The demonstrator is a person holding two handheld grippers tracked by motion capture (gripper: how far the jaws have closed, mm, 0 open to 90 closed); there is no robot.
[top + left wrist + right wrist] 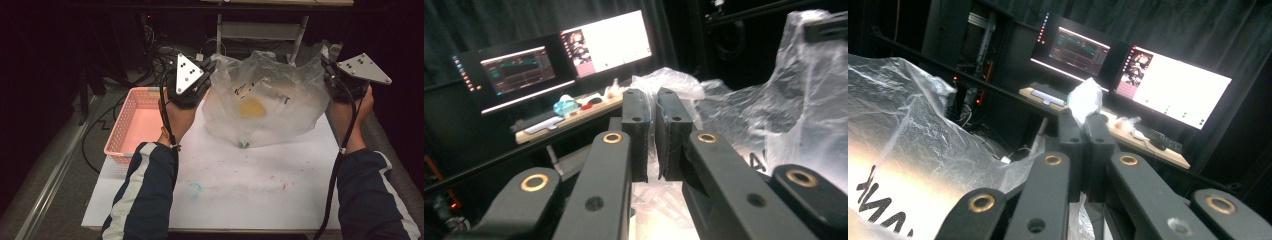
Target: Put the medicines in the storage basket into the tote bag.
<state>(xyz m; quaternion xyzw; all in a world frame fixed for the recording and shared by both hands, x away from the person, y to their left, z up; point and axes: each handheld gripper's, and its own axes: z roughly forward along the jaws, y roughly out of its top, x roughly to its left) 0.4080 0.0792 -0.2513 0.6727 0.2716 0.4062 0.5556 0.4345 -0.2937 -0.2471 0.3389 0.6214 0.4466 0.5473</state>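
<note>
A: Plastic, clear and crinkled. From the high view we hold the bag [265, 102] up over the far half of the white table [235, 185], its bottom corner just touching the surface. Our left gripper [207, 70] has one top corner, our right gripper [327, 70] the other, so the mouth is stretched wide between them.

B: We see something yellow [251, 107] lying inside, low in the middle, and black lettering on the film. The pink basket [131, 125] sits at the table's left edge, beside our left hand.

A: In the left gripper view the pads [636, 127] stand a narrow slit apart, with the bag's rim [669, 82] bunched up between and behind them. We judge that hold as slack: the film is there, but the pads aren't pressing on it.

B: In the right gripper view the jaws are together, clamped on a tuft of the film [1087, 100] that pokes out above the tips. That side looks firm.

A: To do this well, we should keep both corners level and the mouth taut, and close the left side again before lifting, or that corner may slip out and tip the yellow piece.
</note>
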